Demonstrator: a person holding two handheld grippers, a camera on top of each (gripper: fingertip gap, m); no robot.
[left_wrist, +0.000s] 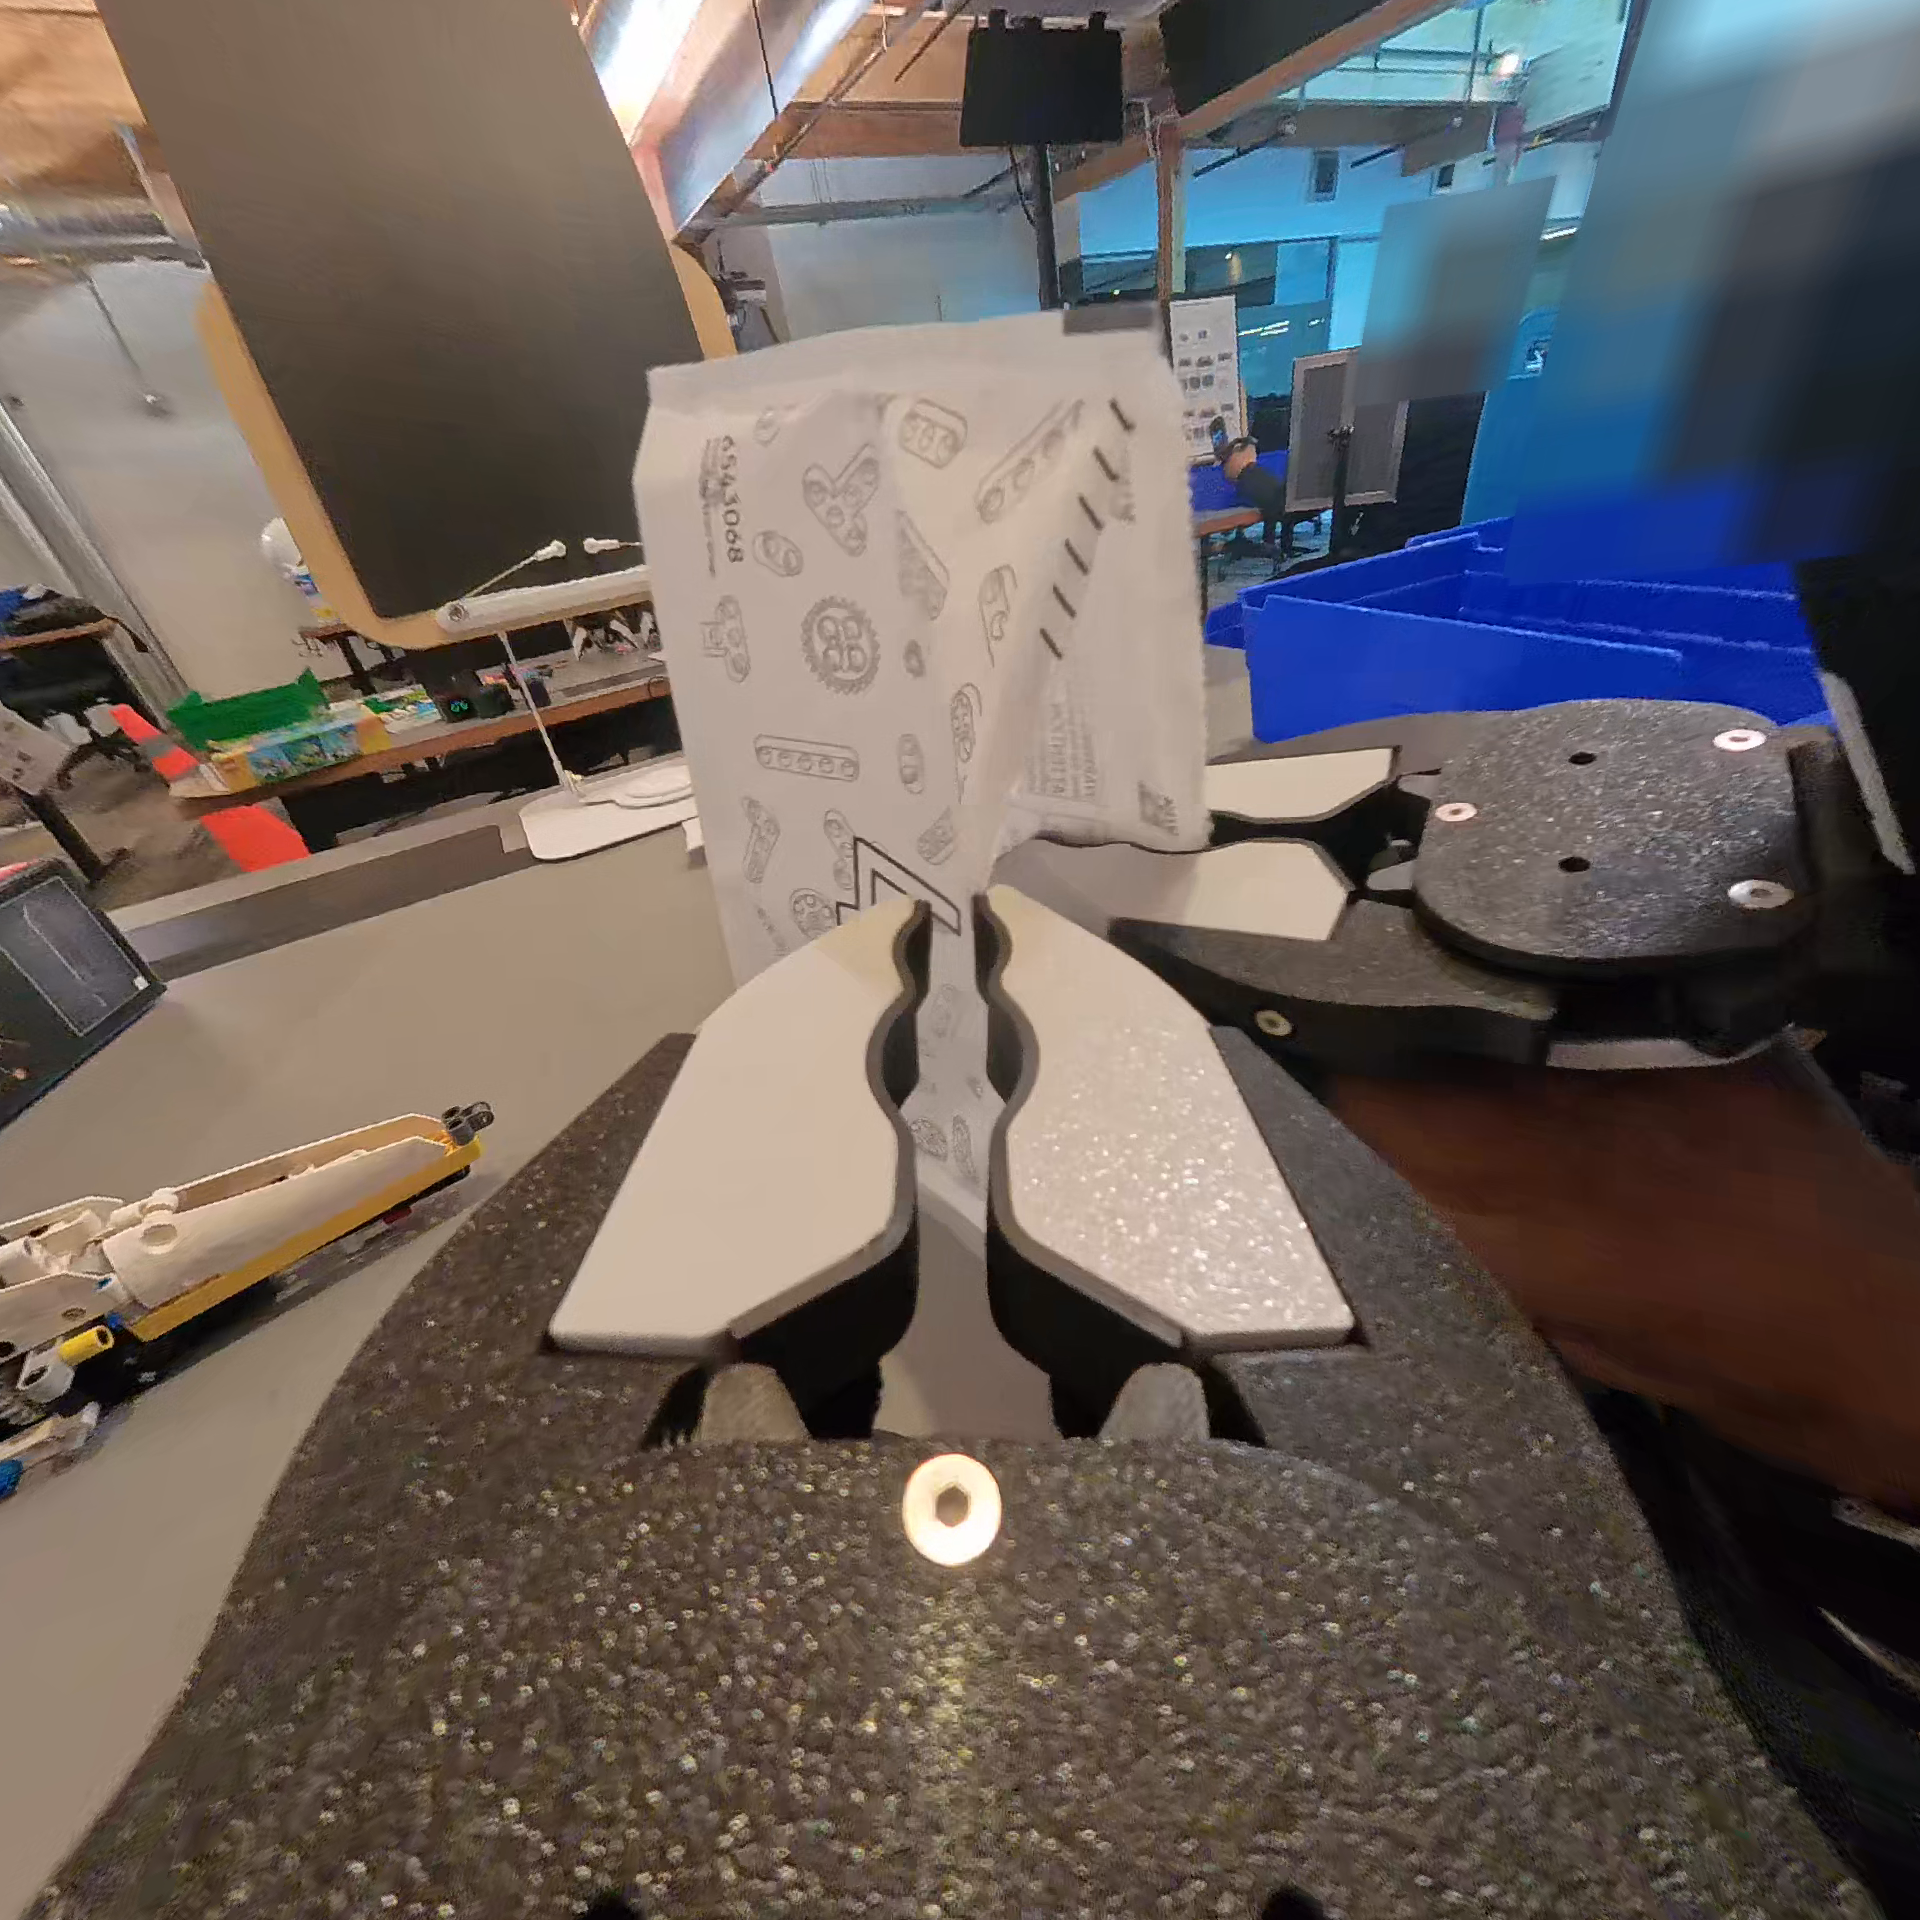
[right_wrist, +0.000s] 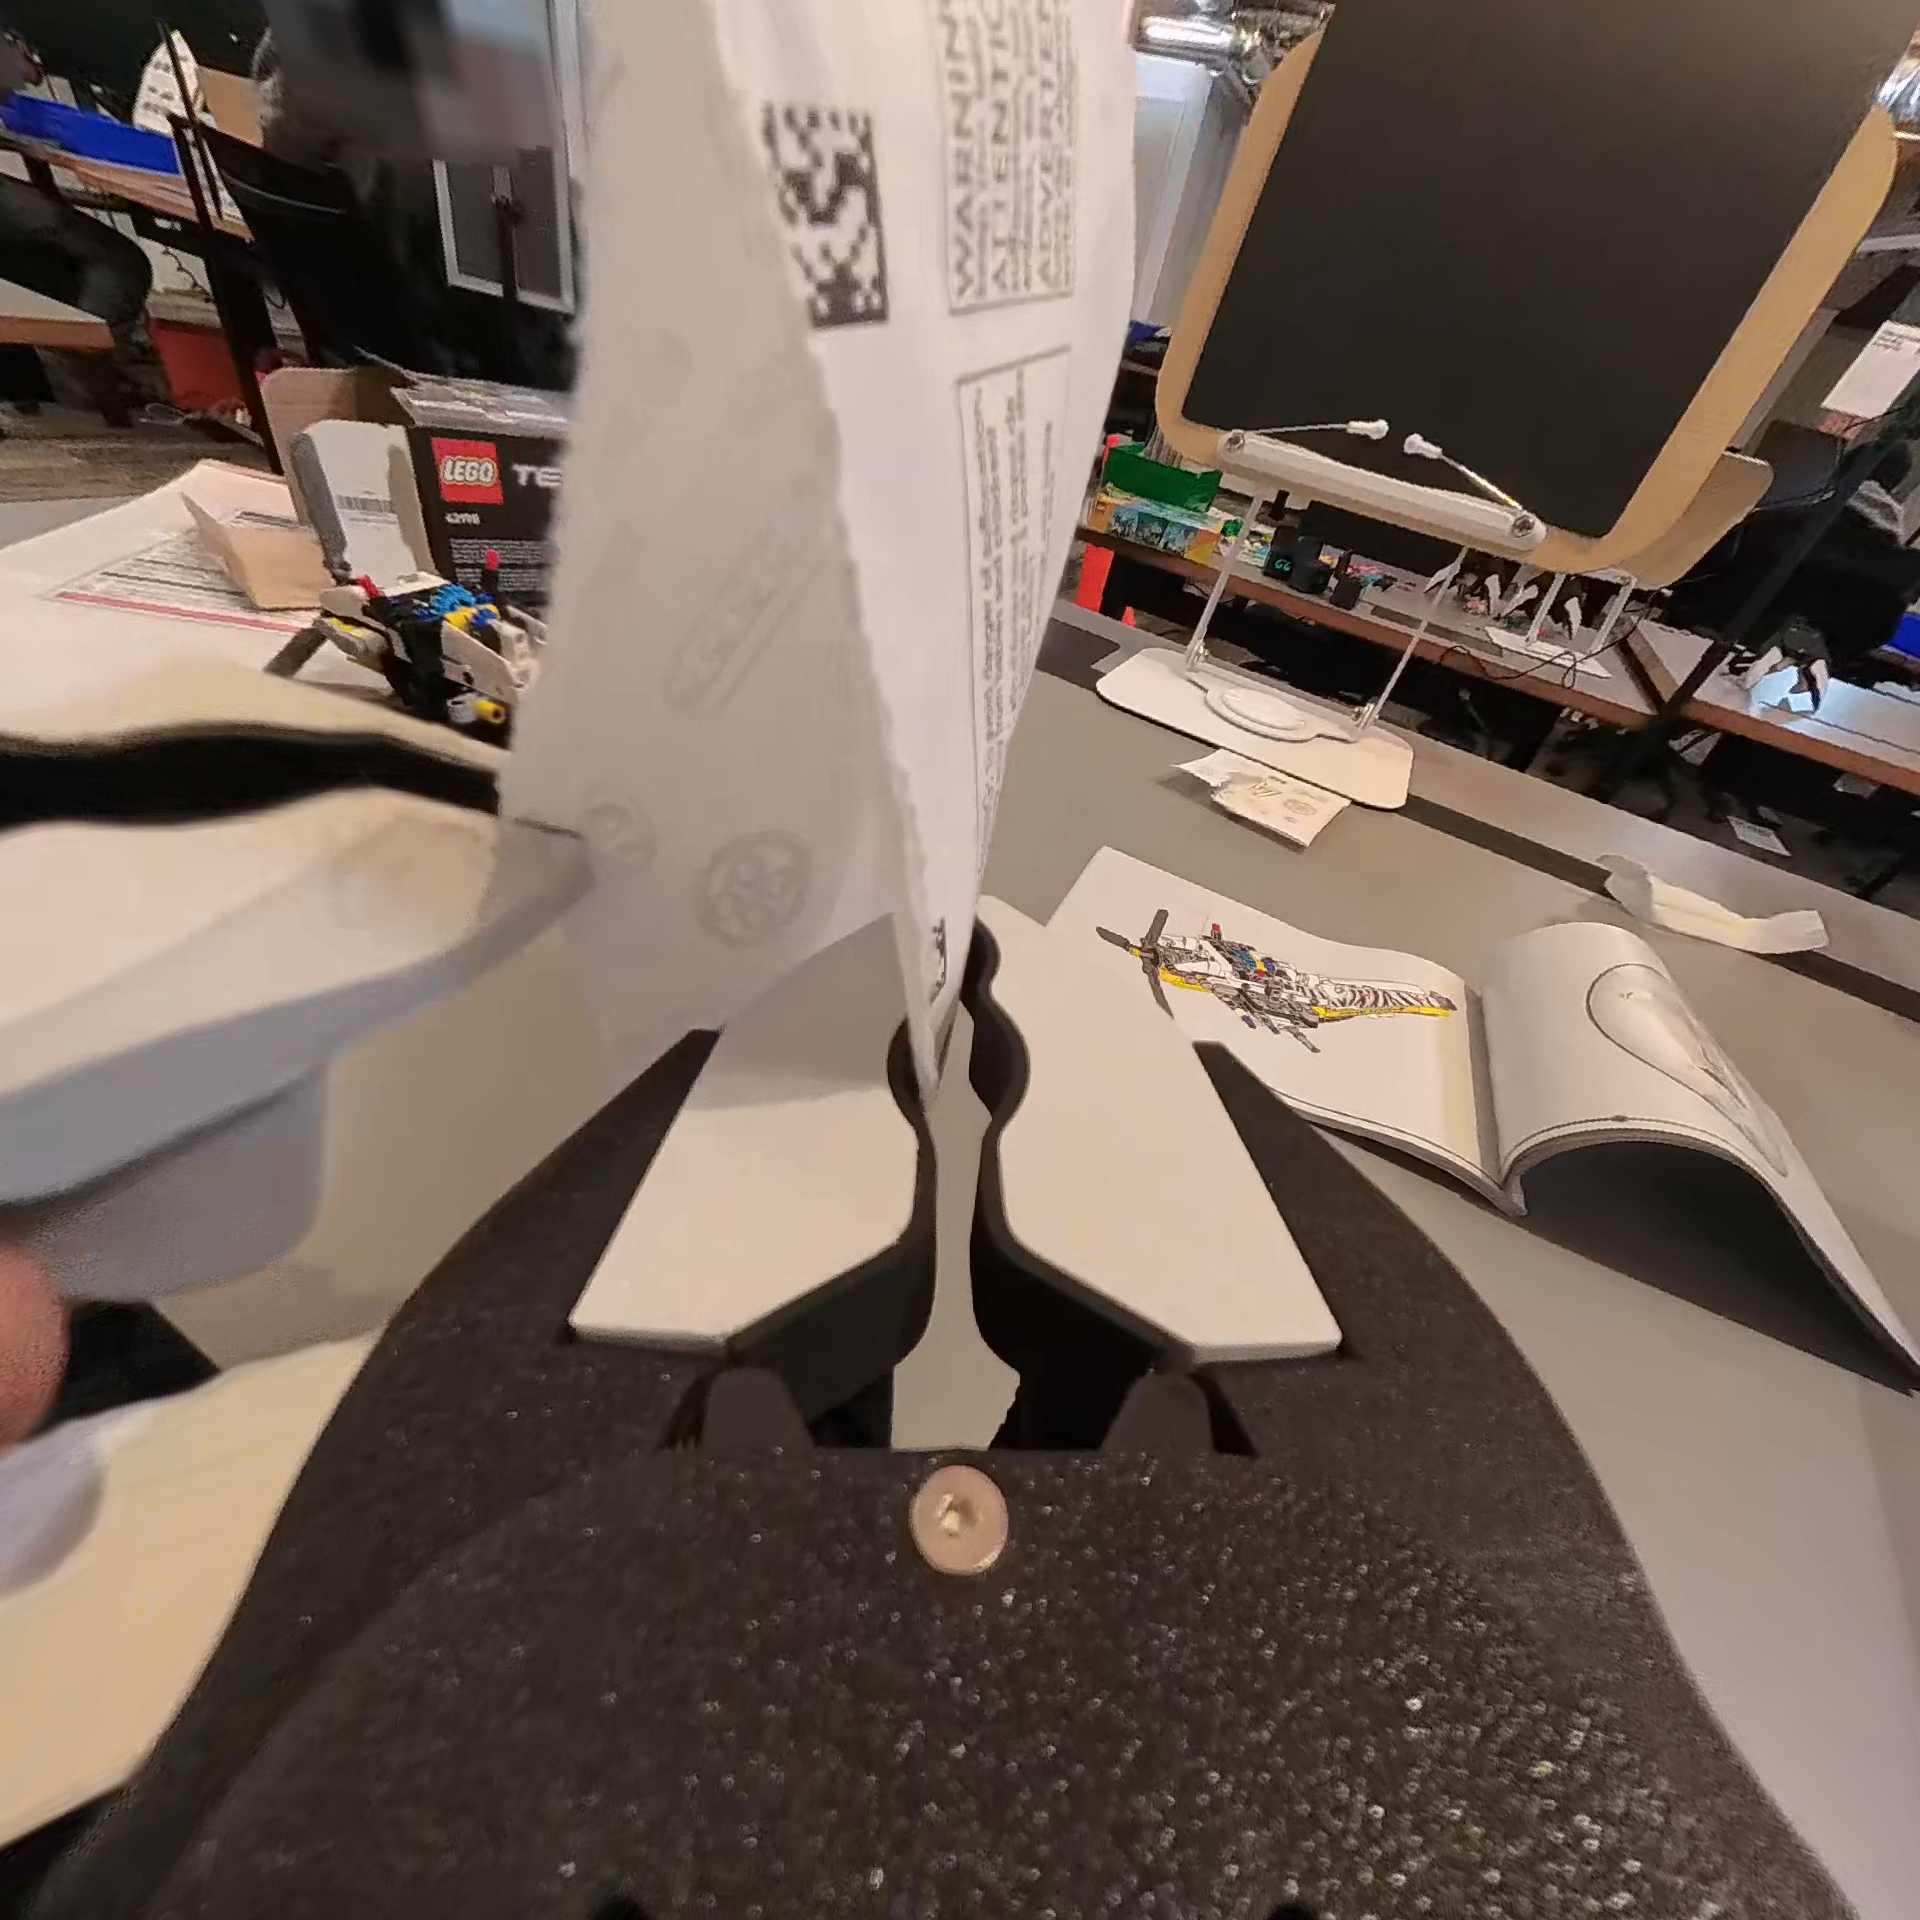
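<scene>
A white paper bag (left_wrist: 914, 623) printed with grey part outlines hangs upright above the grey table (left_wrist: 416, 1039). My left gripper (left_wrist: 951, 914) is at its lower edge. Its fingers stand slightly apart, the paper shows in the gap, and the pads do not press on it. My right gripper (left_wrist: 1210, 831) comes in from the right, shut on the bag's lower right corner. In the right wrist view the bag (right_wrist: 790, 520) fills the middle, its edge pinched between my right gripper's (right_wrist: 951, 977) tips. The left gripper (right_wrist: 488, 790) is blurred at the left.
A partly built white and yellow toy plane (left_wrist: 239, 1216) lies at the left. Blue bins (left_wrist: 1507, 644) stand at the right. An open instruction booklet (right_wrist: 1455, 1060), a torn paper bag (right_wrist: 1262, 795), a black box (right_wrist: 488, 488) and a black board on a stand (right_wrist: 1507, 260) are around.
</scene>
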